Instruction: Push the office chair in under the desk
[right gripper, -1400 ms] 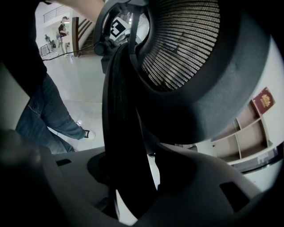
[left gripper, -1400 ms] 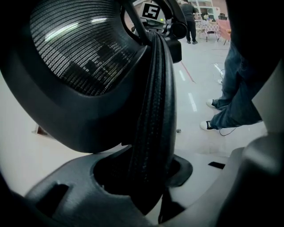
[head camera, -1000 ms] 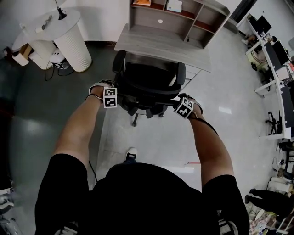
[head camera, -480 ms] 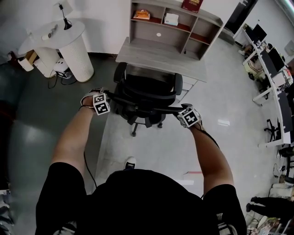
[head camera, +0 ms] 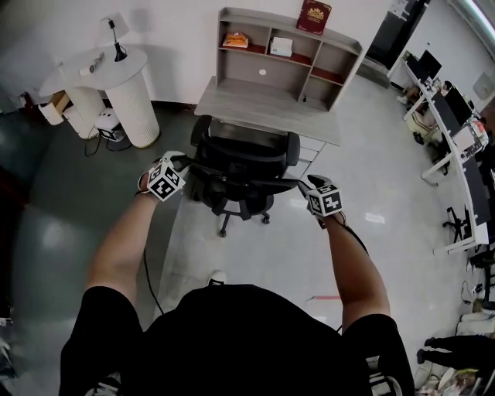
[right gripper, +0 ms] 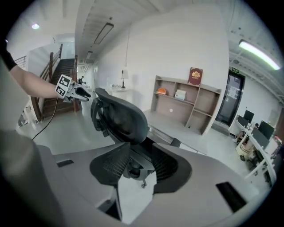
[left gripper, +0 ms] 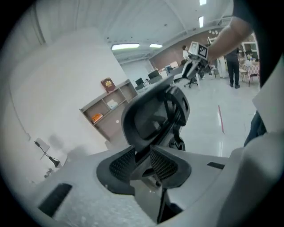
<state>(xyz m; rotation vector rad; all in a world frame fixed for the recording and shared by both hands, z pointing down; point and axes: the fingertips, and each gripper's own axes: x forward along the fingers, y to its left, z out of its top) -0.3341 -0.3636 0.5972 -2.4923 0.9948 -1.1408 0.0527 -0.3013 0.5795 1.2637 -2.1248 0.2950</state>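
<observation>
The office chair [head camera: 244, 161] is seen in the middle of the head view, its back turned toward the person and its front at the near edge of the desk [head camera: 267, 108], which lies just above it in the frame; how far the seat reaches beneath the desk cannot be told. The left gripper [head camera: 184, 164] is held against the left end of the chair's back, and the right gripper [head camera: 308, 186] against the right end. In the left gripper view the ribbed pads [left gripper: 122, 164] are pinched on a dark bar of the chair's back frame. In the right gripper view the pads [right gripper: 111, 166] are likewise clamped on a part of that frame. A shelf unit [head camera: 290, 46] is carried on the desk, with a red book [head camera: 313, 15] on top. A white round table [head camera: 116, 77] is seen at the upper left.
</observation>
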